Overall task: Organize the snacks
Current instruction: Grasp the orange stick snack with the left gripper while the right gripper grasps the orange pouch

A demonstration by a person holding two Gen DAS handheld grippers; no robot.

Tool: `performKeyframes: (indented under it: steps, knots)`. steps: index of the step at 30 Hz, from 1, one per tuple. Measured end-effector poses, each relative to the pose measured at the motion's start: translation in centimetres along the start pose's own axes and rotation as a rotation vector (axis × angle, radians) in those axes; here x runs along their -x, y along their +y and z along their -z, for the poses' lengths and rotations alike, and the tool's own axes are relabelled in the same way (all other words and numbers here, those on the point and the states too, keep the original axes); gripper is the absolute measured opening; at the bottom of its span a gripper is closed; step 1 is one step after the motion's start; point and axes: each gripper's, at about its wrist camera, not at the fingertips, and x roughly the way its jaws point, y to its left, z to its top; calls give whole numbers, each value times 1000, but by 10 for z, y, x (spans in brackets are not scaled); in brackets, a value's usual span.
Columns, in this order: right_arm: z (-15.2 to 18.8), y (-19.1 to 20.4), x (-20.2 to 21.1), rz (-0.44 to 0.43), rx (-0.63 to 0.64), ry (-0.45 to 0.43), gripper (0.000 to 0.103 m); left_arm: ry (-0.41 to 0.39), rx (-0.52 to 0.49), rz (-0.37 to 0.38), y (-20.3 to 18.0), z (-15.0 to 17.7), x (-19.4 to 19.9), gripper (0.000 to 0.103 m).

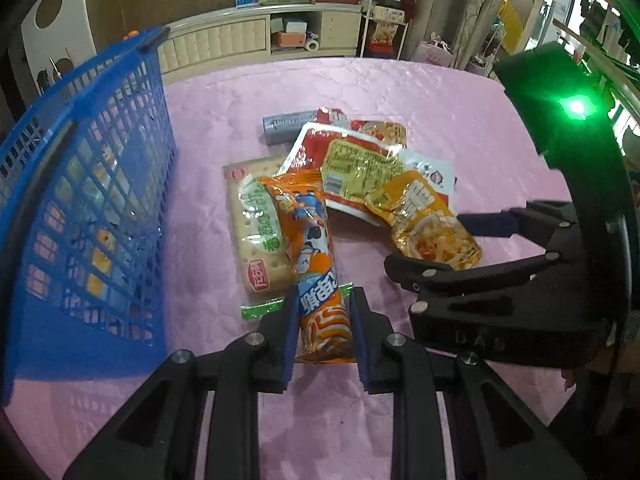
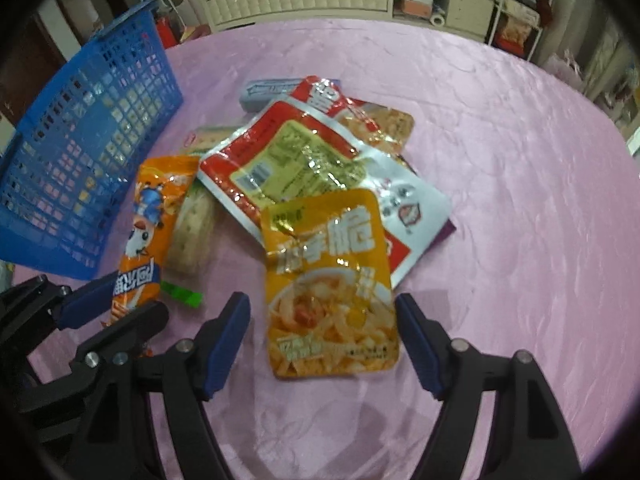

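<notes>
A long orange snack packet (image 1: 316, 240) lies on the pile's left side, and my left gripper (image 1: 325, 300) is shut on its near end. The right wrist view shows that same packet (image 2: 148, 216) and left gripper (image 2: 134, 296) at lower left. A yellow pouch (image 2: 332, 280) lies flat between the fingers of my right gripper (image 2: 322, 300), which stands open with a gap at the left pad. In the left wrist view the right gripper (image 1: 426, 242) straddles the yellow pouch (image 1: 428, 224). A blue mesh basket (image 1: 80, 200) stands to the left.
A cracker packet (image 1: 256, 240), a red pouch with a yellow label (image 1: 356, 168) and a grey packet (image 1: 288, 124) make up the rest of the pile on the pink tablecloth (image 1: 440, 112). The blue basket (image 2: 80, 152) holds several items. A cabinet (image 1: 248, 36) stands beyond the table.
</notes>
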Motion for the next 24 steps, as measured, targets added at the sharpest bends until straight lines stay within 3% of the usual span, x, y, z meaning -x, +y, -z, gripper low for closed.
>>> performKeyframes:
  steps: [2, 7, 11, 13, 17, 24]
  knots:
    - [4, 5, 2, 26, 43, -29, 67, 9, 1, 3, 1, 0, -6, 22]
    - [10, -7, 13, -12, 0, -58, 48, 15, 19, 12, 6, 0, -12, 22]
    - [15, -7, 21, -15, 42, -65, 32, 14, 23, 16, 6, 1, -10, 22]
    - [22, -4, 25, 2, 63, -73, 29, 10, 26, 20, 6, 2, -7, 22]
    - [39, -3, 35, -62, -2, -75, 26, 0, 23, 29, 6, 5, 3, 22]
    - [61, 1, 87, -72, -8, -139, 26, -37, 34, 46, 3, 13, 31, 22]
